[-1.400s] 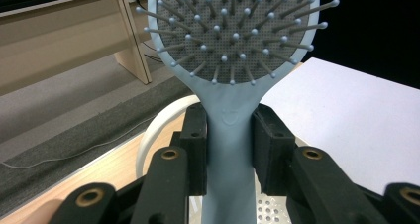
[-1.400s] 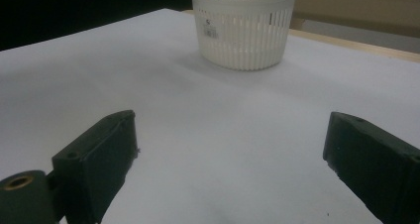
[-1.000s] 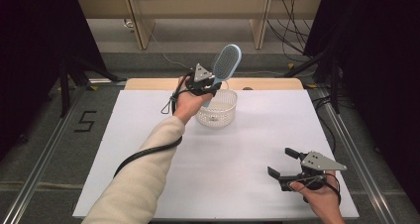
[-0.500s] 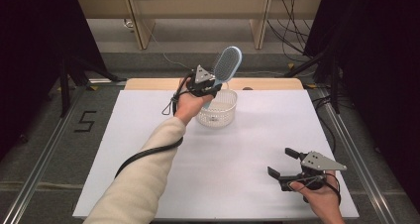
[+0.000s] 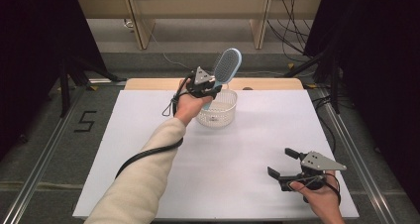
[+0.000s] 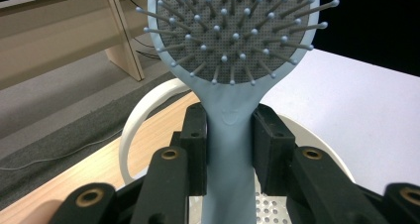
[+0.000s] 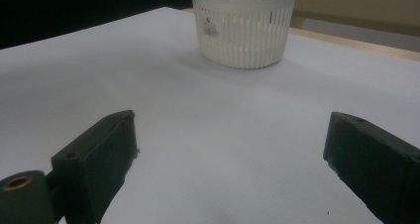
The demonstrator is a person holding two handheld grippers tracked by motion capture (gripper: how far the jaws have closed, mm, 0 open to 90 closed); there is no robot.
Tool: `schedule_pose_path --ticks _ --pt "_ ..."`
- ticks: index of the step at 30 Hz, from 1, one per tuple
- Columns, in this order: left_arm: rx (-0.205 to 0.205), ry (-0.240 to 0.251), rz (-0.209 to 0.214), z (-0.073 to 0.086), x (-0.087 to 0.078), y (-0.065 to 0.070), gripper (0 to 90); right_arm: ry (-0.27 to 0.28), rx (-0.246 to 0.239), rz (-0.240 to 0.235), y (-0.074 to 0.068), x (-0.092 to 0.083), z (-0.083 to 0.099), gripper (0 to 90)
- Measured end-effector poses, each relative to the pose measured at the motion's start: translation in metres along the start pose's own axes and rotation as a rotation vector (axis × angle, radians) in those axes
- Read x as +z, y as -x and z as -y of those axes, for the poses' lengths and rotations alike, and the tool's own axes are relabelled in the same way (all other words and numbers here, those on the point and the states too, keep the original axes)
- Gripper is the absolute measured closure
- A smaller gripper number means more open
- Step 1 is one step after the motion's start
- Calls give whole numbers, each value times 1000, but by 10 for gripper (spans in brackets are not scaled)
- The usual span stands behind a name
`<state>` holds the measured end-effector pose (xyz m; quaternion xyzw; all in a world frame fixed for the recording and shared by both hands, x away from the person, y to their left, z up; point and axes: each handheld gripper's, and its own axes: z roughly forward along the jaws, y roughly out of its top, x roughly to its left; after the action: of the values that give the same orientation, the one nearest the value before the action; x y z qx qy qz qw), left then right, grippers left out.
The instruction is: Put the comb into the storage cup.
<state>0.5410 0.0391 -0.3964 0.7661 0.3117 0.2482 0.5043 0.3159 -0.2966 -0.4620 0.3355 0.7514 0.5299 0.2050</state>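
Left gripper clamps the hairbrush handle — lower it straight into the basket, away from the twelve-o'clock rim — right gripper gapes empty.

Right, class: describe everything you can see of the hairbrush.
The hairbrush is pale blue, plastic by its look, with an oval head, a grey perforated pad and thin ball-tipped bristles. It stands tilted, head up. The left tool clamps its handle just below the head, both pads pressing its sides. Its lower end hangs above or in the white slotted basket at the table's far side; whether they touch cannot be told.
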Motion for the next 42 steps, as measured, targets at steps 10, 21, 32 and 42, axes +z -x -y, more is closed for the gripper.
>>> schedule_pose_path --ticks 10,21,32,42 --pt "15 -4 13 4 2 1 698 0 1 0 0 0 0 70" --pt "21 -15 16 9 4 0 698 -2 0 1 0 0 0 70" --pt "24 -17 15 11 5 -1 698 -2 2 1 0 0 0 69" --pt "25 -25 17 14 7 -1 698 -2 0 1 0 0 0 69"
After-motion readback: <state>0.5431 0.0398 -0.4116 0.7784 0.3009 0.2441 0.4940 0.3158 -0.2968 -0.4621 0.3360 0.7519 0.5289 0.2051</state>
